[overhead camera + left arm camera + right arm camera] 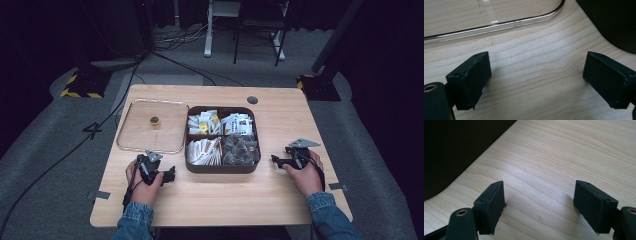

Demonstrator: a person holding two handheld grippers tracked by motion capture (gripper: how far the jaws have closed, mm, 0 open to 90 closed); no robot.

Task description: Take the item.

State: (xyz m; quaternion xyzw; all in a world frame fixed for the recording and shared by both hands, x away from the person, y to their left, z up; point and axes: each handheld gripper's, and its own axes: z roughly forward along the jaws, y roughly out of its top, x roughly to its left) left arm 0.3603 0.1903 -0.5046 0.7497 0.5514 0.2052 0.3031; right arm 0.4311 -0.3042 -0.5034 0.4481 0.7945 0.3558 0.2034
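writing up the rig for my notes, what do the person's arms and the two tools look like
Both forearms wear blue denim sleeves with cuffs at the wrist. The left tool and right tool are matte black, each with two blocky rectangular jaws and a grey three-cornered plate on top. A black cable trails back from each over the hand. Brass-coloured fittings sit at the jaw bases.
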